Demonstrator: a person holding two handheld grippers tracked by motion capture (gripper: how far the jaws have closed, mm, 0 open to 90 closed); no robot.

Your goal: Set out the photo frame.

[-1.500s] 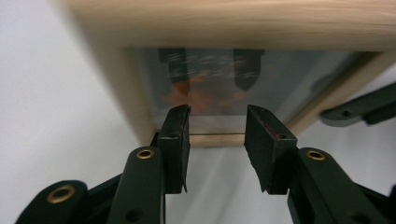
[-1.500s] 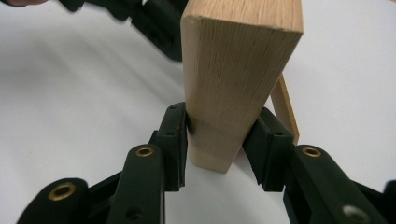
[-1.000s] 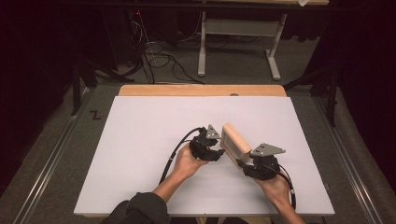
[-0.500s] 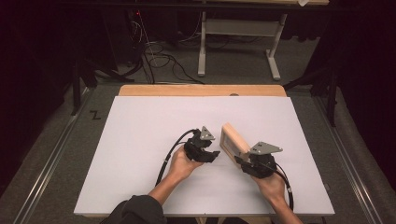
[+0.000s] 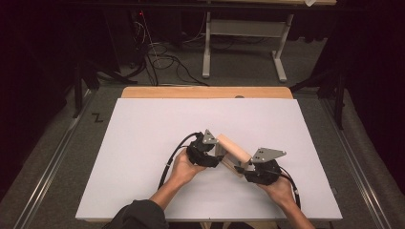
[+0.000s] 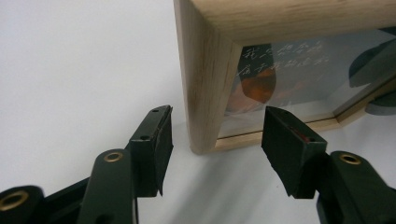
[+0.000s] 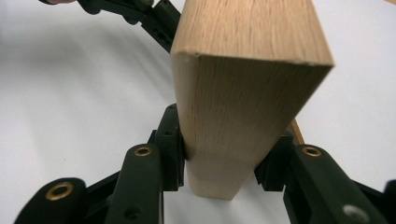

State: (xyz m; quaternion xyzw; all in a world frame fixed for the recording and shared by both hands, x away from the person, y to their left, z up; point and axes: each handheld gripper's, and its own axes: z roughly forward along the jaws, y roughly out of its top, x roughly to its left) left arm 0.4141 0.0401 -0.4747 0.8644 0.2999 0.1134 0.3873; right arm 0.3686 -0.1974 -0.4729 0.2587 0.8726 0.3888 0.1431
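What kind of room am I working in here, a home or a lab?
Most likely a lab or recording studio, not a home: a white-covered table under dark surroundings, loose cables on the grey floor behind it, and a bare metal stand at the back.

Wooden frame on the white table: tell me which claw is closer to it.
Right. The right claw is clamped on one end of the wooden frame; the left claw, jaws just opening, straddles the opposite corner without touching.
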